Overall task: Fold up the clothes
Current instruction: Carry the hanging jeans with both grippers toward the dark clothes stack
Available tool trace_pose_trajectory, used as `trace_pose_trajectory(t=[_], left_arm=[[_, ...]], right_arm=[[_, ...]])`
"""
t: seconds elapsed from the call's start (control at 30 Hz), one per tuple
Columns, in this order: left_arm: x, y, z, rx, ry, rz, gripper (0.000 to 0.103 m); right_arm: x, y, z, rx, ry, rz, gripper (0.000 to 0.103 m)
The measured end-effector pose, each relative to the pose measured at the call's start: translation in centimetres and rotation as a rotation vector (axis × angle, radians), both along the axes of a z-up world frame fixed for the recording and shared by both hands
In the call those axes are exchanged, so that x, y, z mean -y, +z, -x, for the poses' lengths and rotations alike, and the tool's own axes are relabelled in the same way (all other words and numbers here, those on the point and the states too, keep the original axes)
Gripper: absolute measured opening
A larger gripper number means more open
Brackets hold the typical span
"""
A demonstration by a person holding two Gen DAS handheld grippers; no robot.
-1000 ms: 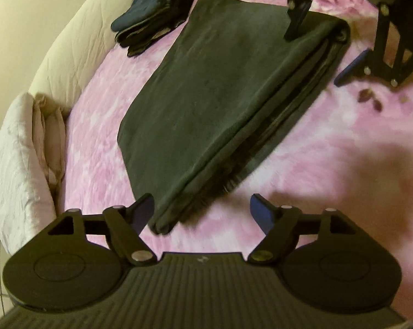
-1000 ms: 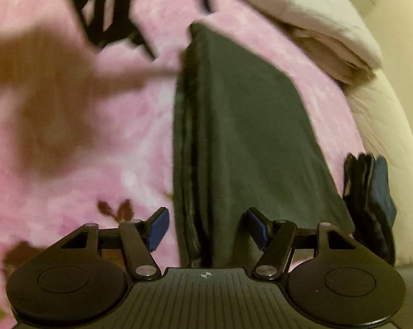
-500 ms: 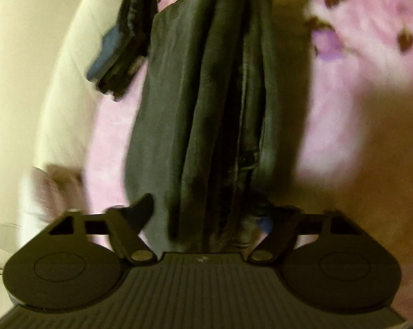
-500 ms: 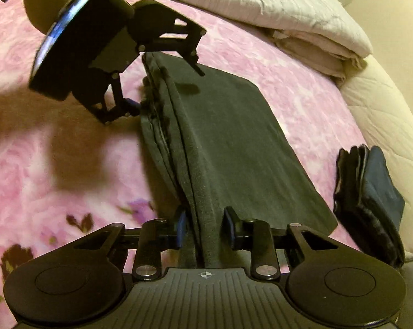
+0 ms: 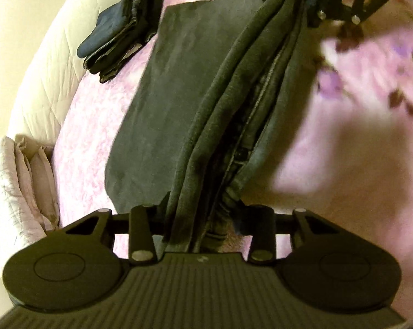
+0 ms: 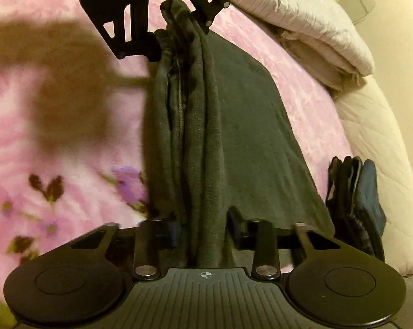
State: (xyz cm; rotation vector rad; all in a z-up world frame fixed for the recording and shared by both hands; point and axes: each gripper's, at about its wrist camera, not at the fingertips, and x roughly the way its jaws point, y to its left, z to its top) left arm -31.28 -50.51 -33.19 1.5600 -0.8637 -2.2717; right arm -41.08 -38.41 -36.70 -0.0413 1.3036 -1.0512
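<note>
A dark grey folded garment (image 5: 179, 104) lies on the pink flowered bedspread (image 5: 357, 109); it also shows in the right wrist view (image 6: 247, 126). Its thick layered edge is lifted and stretched between the two grippers. My left gripper (image 5: 203, 219) is shut on one end of that edge. My right gripper (image 6: 203, 227) is shut on the other end. Each gripper shows at the top of the other's view: the right one (image 5: 316, 2), the left one (image 6: 162, 27).
A stack of folded dark clothes (image 5: 121, 27) lies by the bed's cream quilted edge (image 5: 50, 76); it also shows in the right wrist view (image 6: 354, 200). Folded pale bedding (image 5: 14, 181) sits at the other end (image 6: 302, 22).
Both grippers came down onto the garment's thick edge and closed on it. The edge now rises off the bed, pulled taut between them.
</note>
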Motion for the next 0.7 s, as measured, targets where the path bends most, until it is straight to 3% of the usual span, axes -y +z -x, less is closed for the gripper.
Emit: trace_pose_trajectory(t=[0.17,0.4,0.7], left_arm=[[-2.1,5.8,0.5,0.002,0.043,-0.046,0.031],[-7.4,13.2,-1.0,-0.002,0.092,-0.106,0.030],[-15.1,18.8,-2.1,0.001,0.117,-0.145,0.030]], right_arm=[[-0.7,6.2,1.4,0.023,0.009,-0.030,0.021],[-5.4,15.5,1.1,0.023,0.068,-0.108,0.019],[-13.1,22.1,0.5,0.042,0.113,-0.149,0.019]])
